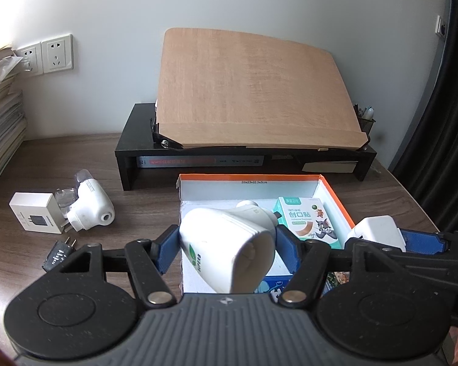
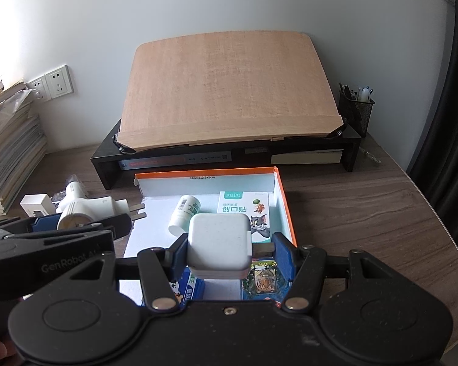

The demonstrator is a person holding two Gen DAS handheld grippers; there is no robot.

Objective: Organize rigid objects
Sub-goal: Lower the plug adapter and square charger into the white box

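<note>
My left gripper (image 1: 229, 247) is shut on a white plug-in device (image 1: 229, 244) and holds it over the left side of the orange-rimmed white box (image 1: 336, 195). My right gripper (image 2: 226, 251) is shut on a white square charger (image 2: 218, 241) and holds it over the box (image 2: 285, 201). The charger also shows in the left wrist view (image 1: 377, 231). In the box lie a plaster pack with a cartoon cat (image 2: 247, 210), a white bottle (image 2: 184, 213) and small cards. The left gripper's device shows in the right wrist view (image 2: 88, 210).
On the desk left of the box lie a white plug-in device (image 1: 90, 209), a white charger box (image 1: 35, 216) and a small black plug (image 1: 58, 253). Behind stand a black riser (image 1: 131, 140) with a wooden board (image 1: 247, 91), a pen holder (image 2: 355, 113) and stacked papers (image 1: 0, 116).
</note>
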